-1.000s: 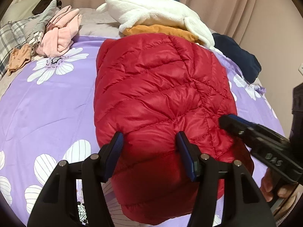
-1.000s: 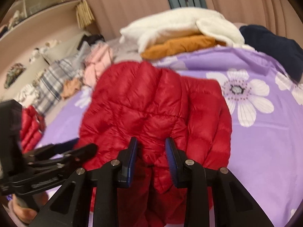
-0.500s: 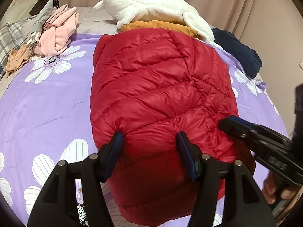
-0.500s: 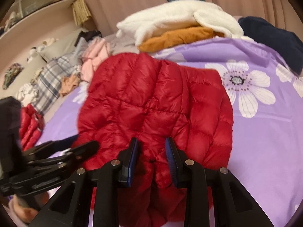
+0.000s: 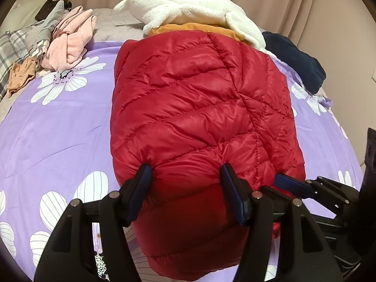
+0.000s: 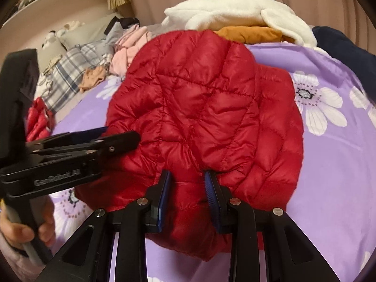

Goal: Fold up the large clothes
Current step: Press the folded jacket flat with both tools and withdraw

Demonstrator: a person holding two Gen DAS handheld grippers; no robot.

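A red quilted down jacket (image 5: 199, 105) lies folded lengthwise on the purple flowered bedsheet (image 5: 58, 136). My left gripper (image 5: 186, 178) holds a thick puff of its near edge; its jaws are opening, with the fabric still bulging against both pads. To its right, my right gripper (image 5: 291, 184) meets the same edge. In the right wrist view the jacket (image 6: 199, 105) fills the middle, and my right gripper (image 6: 186, 183) is shut on a narrow pinch of its near hem. My left gripper (image 6: 122, 136), held by a hand (image 6: 21, 232), reaches in from the left.
At the far end of the bed is a stack of white fleece (image 5: 195, 7) over an orange garment (image 5: 195, 27), with a navy garment (image 5: 296, 58) to its right. Pink clothes (image 5: 70, 42) and plaid fabric (image 6: 63, 75) are piled at the far left. Another red garment (image 6: 38, 119) lies beside the sheet.
My right gripper has sunk toward the bed with the jacket's hem, now lying lower and closer to the left gripper. The left gripper stayed put, its jaws slightly wider.
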